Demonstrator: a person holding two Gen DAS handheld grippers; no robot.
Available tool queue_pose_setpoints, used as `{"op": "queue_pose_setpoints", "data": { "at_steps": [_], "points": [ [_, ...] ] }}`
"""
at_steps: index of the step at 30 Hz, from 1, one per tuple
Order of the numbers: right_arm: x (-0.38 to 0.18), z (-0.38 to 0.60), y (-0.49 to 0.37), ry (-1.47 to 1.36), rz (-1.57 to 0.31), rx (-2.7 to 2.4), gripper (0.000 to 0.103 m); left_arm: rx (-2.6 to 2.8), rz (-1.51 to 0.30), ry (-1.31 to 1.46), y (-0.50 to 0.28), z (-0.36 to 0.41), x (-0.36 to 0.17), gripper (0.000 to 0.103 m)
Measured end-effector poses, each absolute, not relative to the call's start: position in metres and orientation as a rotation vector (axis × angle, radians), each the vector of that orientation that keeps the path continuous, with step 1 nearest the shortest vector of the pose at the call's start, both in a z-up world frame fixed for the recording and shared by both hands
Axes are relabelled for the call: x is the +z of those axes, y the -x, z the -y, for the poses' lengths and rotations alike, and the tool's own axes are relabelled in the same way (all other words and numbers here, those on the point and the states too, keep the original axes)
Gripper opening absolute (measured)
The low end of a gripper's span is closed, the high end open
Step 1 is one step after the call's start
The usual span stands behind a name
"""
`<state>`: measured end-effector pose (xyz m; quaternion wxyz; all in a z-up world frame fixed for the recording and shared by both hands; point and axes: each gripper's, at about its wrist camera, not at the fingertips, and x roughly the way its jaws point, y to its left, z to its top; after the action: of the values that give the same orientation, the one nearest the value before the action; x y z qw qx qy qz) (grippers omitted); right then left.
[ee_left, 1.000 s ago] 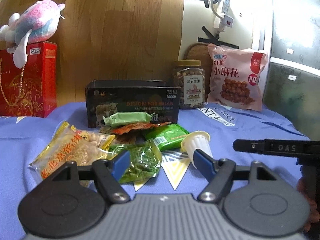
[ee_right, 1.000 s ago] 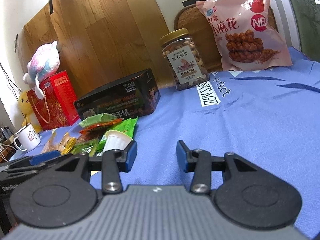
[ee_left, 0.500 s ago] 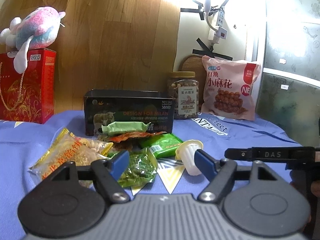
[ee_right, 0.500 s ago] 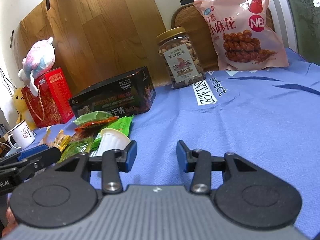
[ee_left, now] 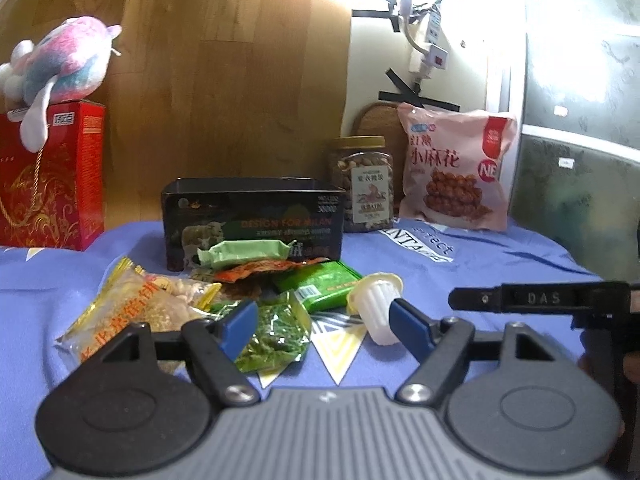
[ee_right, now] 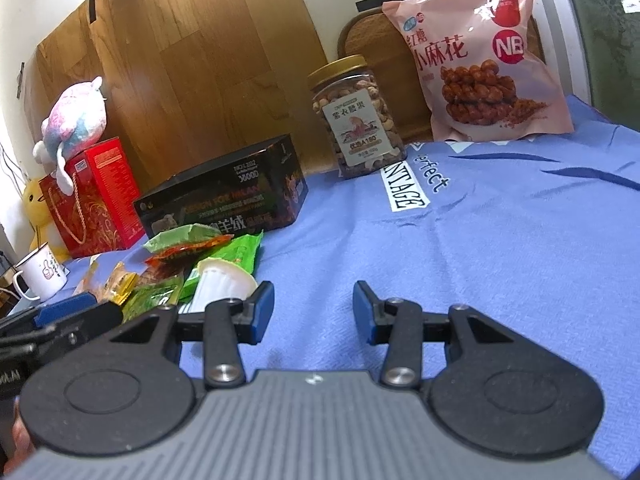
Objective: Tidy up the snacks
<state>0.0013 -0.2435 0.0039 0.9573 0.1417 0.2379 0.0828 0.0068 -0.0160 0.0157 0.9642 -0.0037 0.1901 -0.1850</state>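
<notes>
Several small snack packets lie in a heap on the blue cloth in front of an open dark box (ee_left: 252,222) (ee_right: 224,204): a yellow packet (ee_left: 136,312), a clear green bag (ee_left: 276,330), a pale green bar (ee_left: 244,252), an orange packet (ee_left: 264,270), a bright green packet (ee_left: 324,282) (ee_right: 236,258) and a white jelly cup (ee_left: 378,310) (ee_right: 222,286) on its side. My left gripper (ee_left: 324,326) is open just short of the heap, nothing between its fingers. My right gripper (ee_right: 314,310) is open over bare cloth, to the right of the cup.
A jar of nuts (ee_left: 366,184) (ee_right: 356,116) and a big pink snack bag (ee_left: 456,168) (ee_right: 486,52) stand at the back against the wall. A red gift box (ee_left: 48,176) with a plush toy (ee_left: 60,68) is at the left. A white mug (ee_right: 38,276) is at the far left.
Both views have tilted up slightly, so the scene sits lower in them. The grippers and the snacks keep their places.
</notes>
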Motion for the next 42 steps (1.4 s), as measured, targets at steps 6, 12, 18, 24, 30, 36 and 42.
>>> {"op": "queue_pose_setpoints", "data": {
  "at_steps": [6,12,18,24,30,36,42],
  "points": [
    [0.004,0.2425,-0.0009,-0.285,-0.484,0.178,0.046,-0.351,-0.39,0.016,-0.0084,0.0155,0.0149,0.075],
    [0.0036,0.2419,-0.0021,-0.284,-0.493,0.182,0.046,-0.343,-0.388,0.023,-0.0089,0.0139,0.0152,0.075],
    [0.0033,0.2418,-0.0037,-0.285,-0.504,0.185,0.046,-0.339,-0.389,0.026,-0.0081,0.0134,0.0153,0.075],
    [0.002,0.2429,-0.0063,-0.295,-0.522,0.181,0.046,-0.342,-0.388,0.024,-0.0073,0.0132,0.0157,0.075],
    [0.002,0.2418,-0.0052,-0.288,-0.52,0.178,0.046,-0.339,-0.382,0.033,-0.0063,0.0116,0.0163,0.075],
    [0.0023,0.2417,-0.0051,-0.289,-0.518,0.178,0.046,-0.34,-0.379,0.028,-0.0061,0.0116,0.0162,0.075],
    [0.0027,0.2439,-0.0027,-0.29,-0.502,0.177,0.046,-0.359,-0.421,-0.003,-0.0107,0.0187,0.0147,0.075]
  ]
}}
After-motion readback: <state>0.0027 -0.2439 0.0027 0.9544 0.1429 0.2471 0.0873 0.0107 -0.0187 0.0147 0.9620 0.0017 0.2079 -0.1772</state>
